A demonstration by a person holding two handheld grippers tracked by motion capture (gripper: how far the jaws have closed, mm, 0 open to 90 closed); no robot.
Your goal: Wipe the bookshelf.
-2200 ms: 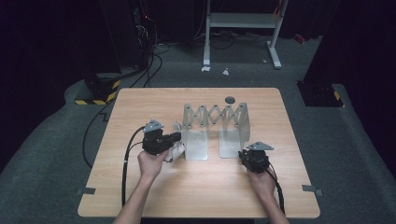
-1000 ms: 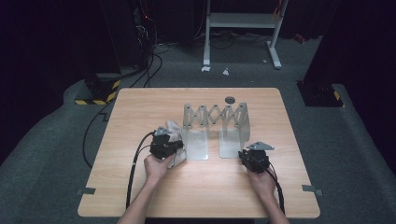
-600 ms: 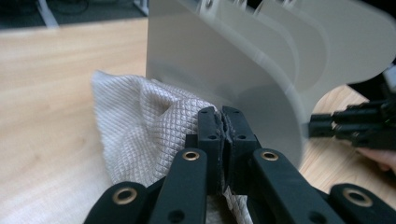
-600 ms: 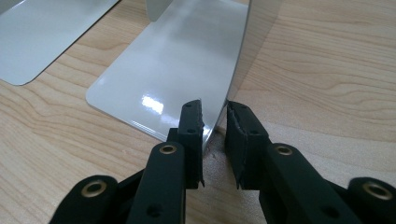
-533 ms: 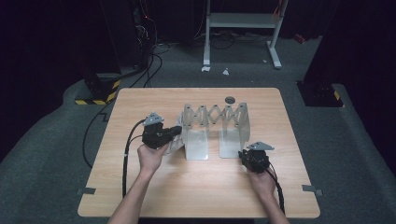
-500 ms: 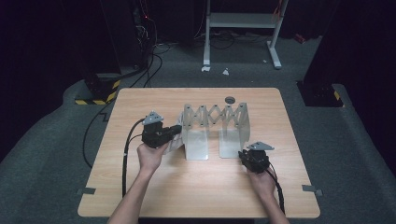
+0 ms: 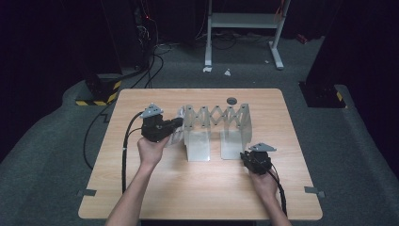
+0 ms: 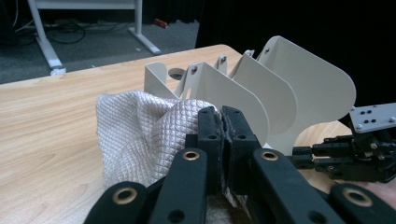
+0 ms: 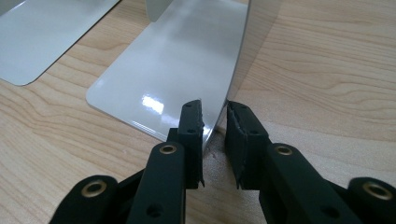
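Quilted silvery cloth (image 8: 140, 135), bunched, pinched by left tongs (image 8: 221, 122)

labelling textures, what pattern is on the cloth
A quilted diamond grid, silvery white cloth; clearest in the left gripper view.

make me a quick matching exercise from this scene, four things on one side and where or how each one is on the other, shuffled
Things:
1. left gripper
2. right gripper
3. grey quilted cloth
4. small dark round disc

Places or states:
A. lies on the table beyond the rack, near the far edge
B. jaws set on either side of the edge of the rack's end plate
C. bunched up at the left end of the white folding rack
D. jaws pressed together on the cloth

Pairs: 1-D, 2-B, 3-C, 4-A
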